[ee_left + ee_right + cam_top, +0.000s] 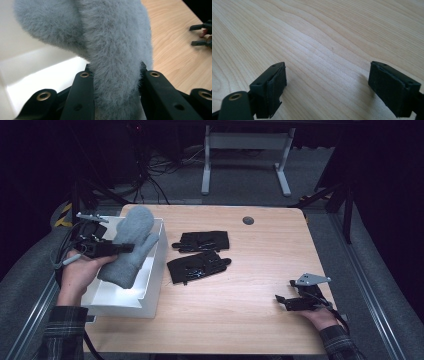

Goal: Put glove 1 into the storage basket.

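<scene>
While the left hand-held gripper (125, 248) is clamped on the grey mitten (131, 245), its jaws squeeze the fabric mid-body, so the mitten hangs over the white bin (159, 270), prob. for dropping in. Mitten sits right btwn the jaws, cuff low in the bin. Right hand-held gripper (327, 87) rests open on the desk (250, 290), w/ two black gloves (200, 255) lying apart.

Legible text, labels, brands, numbers, signs: none. No marking can be read on any item or surface shown.
</scene>
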A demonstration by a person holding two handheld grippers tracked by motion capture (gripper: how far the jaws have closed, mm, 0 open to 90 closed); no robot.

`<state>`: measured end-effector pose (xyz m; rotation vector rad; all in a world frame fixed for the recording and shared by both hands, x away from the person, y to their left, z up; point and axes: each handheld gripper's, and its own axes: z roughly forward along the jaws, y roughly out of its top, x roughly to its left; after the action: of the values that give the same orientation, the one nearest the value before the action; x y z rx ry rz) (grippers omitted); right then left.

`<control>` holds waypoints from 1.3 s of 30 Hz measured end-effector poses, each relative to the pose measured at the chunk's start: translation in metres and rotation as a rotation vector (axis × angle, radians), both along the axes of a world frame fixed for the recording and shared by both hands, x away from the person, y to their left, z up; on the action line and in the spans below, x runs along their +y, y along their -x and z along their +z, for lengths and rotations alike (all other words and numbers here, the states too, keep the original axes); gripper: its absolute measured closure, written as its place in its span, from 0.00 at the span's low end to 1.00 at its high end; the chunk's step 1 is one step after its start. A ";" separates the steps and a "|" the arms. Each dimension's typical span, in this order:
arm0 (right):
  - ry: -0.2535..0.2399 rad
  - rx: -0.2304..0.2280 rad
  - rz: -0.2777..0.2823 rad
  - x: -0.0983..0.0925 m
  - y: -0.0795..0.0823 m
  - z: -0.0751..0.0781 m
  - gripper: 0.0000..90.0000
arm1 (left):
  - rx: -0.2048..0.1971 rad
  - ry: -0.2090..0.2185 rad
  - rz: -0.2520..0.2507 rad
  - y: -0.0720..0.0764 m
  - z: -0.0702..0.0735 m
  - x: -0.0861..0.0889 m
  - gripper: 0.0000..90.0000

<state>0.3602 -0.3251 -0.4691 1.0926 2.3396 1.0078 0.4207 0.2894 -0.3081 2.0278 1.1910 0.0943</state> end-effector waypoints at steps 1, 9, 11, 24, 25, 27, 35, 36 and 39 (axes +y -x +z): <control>0.000 0.000 0.000 0.000 0.000 0.000 0.17 | 0.012 -0.004 0.003 -0.002 -0.007 0.003 0.80; 0.000 0.000 0.000 0.000 0.000 0.000 0.17 | 0.105 -0.020 0.012 -0.014 -0.054 0.005 0.80; 0.000 0.000 0.000 0.000 0.000 0.000 0.17 | 0.123 -0.024 0.023 -0.016 -0.063 0.004 0.79; 0.002 0.000 0.001 0.000 0.000 0.000 0.17 | 0.219 -0.094 0.093 -0.029 -0.116 0.009 0.67; 0.002 0.000 0.001 0.000 0.000 0.000 0.17 | 0.223 -0.101 0.107 -0.029 -0.116 0.009 0.65; 0.002 0.000 0.001 0.000 0.000 0.000 0.17 | 0.208 -0.133 0.118 -0.029 -0.114 0.008 0.56; 0.002 0.000 0.001 0.000 0.000 0.000 0.17 | 0.085 -0.108 0.174 -0.020 -0.084 0.012 0.36; 0.002 0.000 0.001 0.000 0.000 0.000 0.17 | 0.070 -0.109 0.174 -0.019 -0.079 0.012 0.35; 0.002 0.001 0.001 0.000 0.000 0.000 0.17 | 0.023 -0.080 0.172 -0.016 -0.064 0.011 0.33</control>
<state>0.3606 -0.3252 -0.4690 1.0912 2.3413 1.0048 0.4362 0.3005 -0.3721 1.9961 1.3945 0.2055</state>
